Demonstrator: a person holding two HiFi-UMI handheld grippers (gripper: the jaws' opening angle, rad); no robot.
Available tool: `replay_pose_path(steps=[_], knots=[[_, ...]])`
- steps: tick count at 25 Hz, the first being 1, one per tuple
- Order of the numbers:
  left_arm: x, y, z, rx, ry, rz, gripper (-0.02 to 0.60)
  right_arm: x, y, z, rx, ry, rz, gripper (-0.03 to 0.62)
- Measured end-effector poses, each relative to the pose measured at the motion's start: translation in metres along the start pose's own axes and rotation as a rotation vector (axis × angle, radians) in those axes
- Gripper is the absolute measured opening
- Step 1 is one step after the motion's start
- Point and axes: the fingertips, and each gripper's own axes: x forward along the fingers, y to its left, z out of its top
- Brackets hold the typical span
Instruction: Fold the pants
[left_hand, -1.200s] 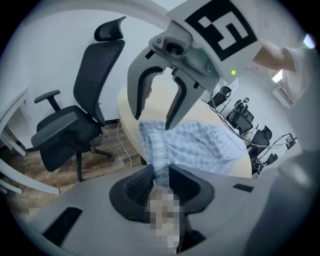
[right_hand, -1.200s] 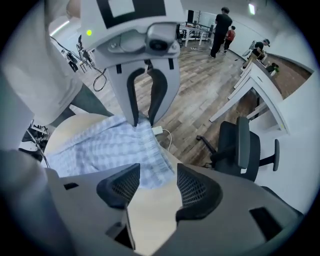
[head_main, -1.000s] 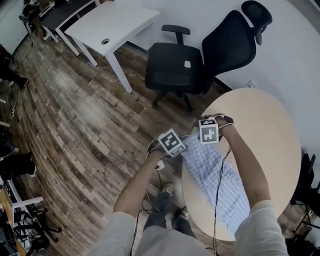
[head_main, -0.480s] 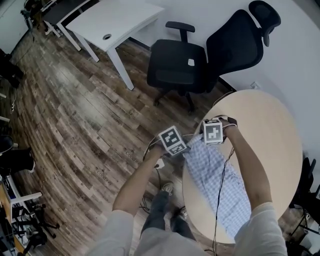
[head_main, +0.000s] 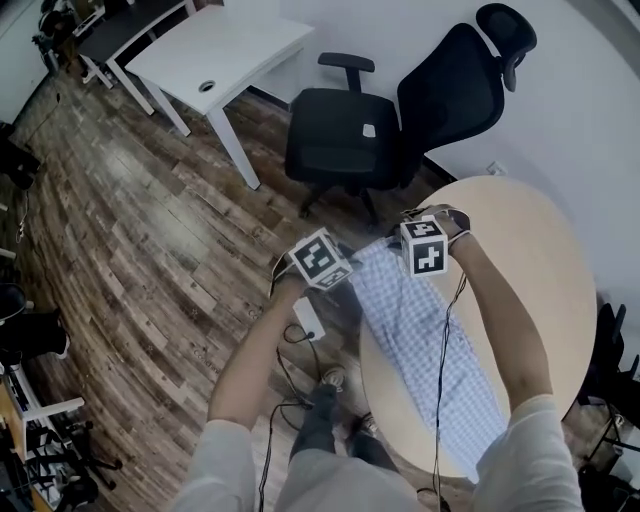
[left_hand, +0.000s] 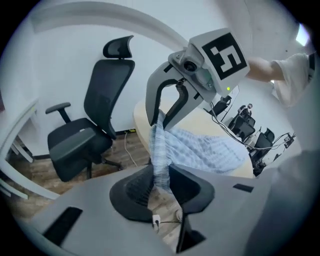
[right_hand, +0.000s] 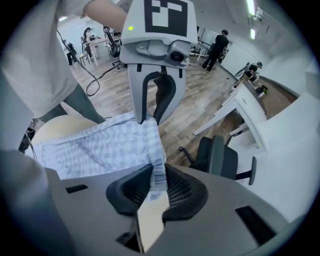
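Both claws grip one end of the pale blue checked cloth pants (head_main: 420, 330).
My left claw (left_hand: 161, 181) and right claw (right_hand: 159, 186) have just been closing, and each clamps a bunched fold of the cloth between its jaws. That end stretches from claw to claw. The rest lies behind the claws, toward me, on the round pale wooden tabletop (head_main: 540, 250), whose edge my left claw is out past.
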Motion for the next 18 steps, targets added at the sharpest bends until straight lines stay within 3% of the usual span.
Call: replay_pose_path(steps=[3,8,14,18], knots=[[-0.034,0.000,0.021,0.054,0.011,0.089,0.115,-0.035,-0.015,0.010,-0.040,-0.011,-0.109,0.086],[-0.059,-0.049,0.052,0.149,0.023,0.151,0.115,-0.086,0.012,0.016,-0.099,-0.006,-0.183,0.086],[-0.032,-0.129,0.075,0.178,0.047,0.191,0.115,-0.113,0.084,-0.014,-0.084,-0.055,-0.232,0.086],[0.006,-0.205,0.055,0.218,0.153,0.251,0.115,-0.115,0.170,-0.029,-0.066,-0.072,-0.254,0.087]])
